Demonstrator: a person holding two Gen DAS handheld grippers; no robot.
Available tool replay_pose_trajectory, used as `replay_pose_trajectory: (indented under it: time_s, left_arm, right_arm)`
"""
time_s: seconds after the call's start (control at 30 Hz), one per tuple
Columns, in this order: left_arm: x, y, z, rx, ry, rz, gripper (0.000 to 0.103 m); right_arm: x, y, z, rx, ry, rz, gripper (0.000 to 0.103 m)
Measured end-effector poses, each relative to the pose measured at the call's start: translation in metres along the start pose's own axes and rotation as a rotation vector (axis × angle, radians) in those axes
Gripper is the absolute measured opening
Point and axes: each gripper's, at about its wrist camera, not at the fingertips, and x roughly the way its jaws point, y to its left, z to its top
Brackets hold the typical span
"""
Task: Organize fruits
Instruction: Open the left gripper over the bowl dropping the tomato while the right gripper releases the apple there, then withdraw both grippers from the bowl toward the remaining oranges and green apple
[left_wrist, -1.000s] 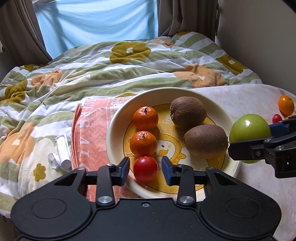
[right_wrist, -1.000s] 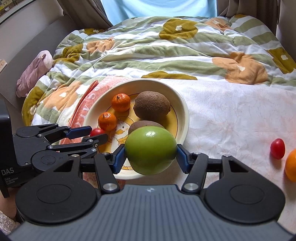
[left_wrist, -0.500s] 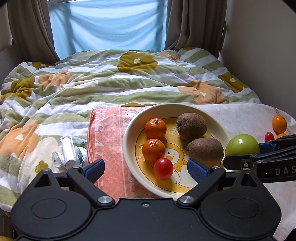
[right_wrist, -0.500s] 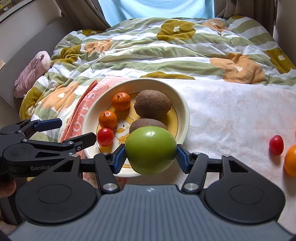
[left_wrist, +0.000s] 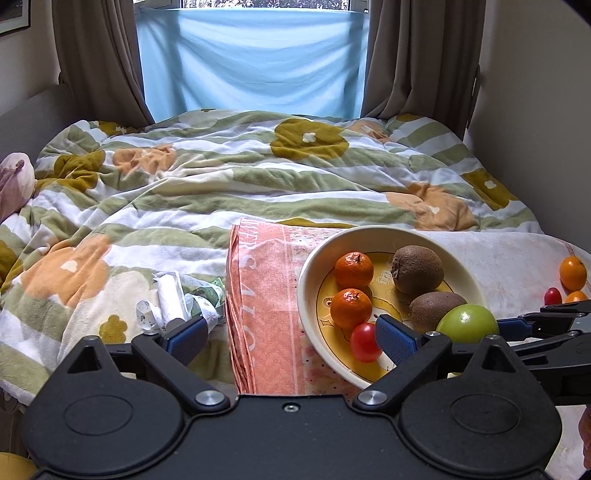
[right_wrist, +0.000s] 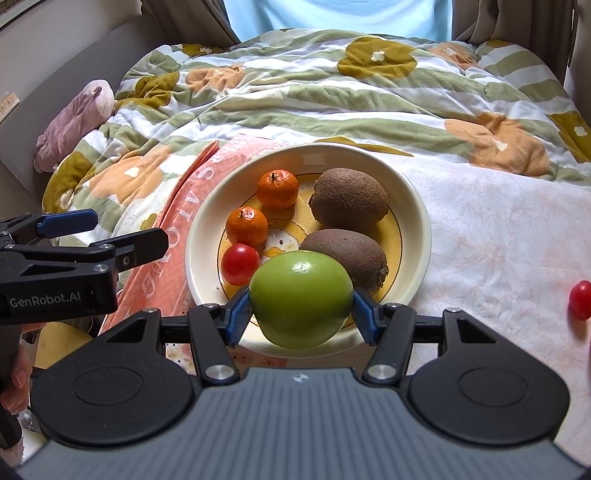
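Observation:
A cream bowl (right_wrist: 417, 206) with a yellow centre holds two mandarins (right_wrist: 277, 188), two kiwis (right_wrist: 349, 197) and a cherry tomato (right_wrist: 240, 264). My right gripper (right_wrist: 301, 308) is shut on a green apple (right_wrist: 301, 299) and holds it over the bowl's near rim. My left gripper (left_wrist: 291, 338) is open and empty, to the left of the bowl (left_wrist: 306, 284) above an orange towel (left_wrist: 266, 295). The apple (left_wrist: 467, 319) also shows at the right of the left wrist view.
The bowl sits on a white cloth (right_wrist: 498, 240) over a flowered blanket (right_wrist: 314, 85). A loose cherry tomato (right_wrist: 580, 299) lies on the cloth at the right, and oranges (left_wrist: 572, 273) beside it. Crumpled wrappers (left_wrist: 170, 302) lie left of the towel. A pink plush (right_wrist: 74, 122) lies far left.
My left gripper let go of the cherry tomato in the bowl, opened wide and drew back to the left. My right gripper moved the apple forward over the bowl's rim.

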Motion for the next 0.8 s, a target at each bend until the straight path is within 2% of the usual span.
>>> replay_pose_trajectory:
  time_s: [0.1, 0.17, 0.23, 0.53, 0.8]
  left_arm:
    - [0.001, 0.002, -0.001, -0.005, 0.003, 0.005, 0.099]
    - [0.002, 0.004, -0.002, -0.014, 0.007, 0.005, 0.099]
    - [0.003, 0.004, -0.002, -0.017, 0.010, 0.007, 0.099]
    - [0.001, 0.001, -0.003, -0.013, 0.023, -0.003, 0.099]
    - [-0.015, -0.010, 0.007, 0.008, -0.012, -0.014, 0.099]
  right_arm:
    - [-0.002, 0.004, 0.000, -0.016, -0.030, -0.002, 0.080]
    - [-0.001, 0.006, -0.002, -0.033, -0.027, -0.009, 0.096]
    - [-0.001, 0.005, -0.005, -0.036, -0.030, -0.002, 0.103]
    - [-0.010, -0.002, -0.011, -0.053, -0.055, -0.024, 0.103]
    - [-0.039, -0.013, -0.013, -0.044, -0.090, -0.036, 0.103]
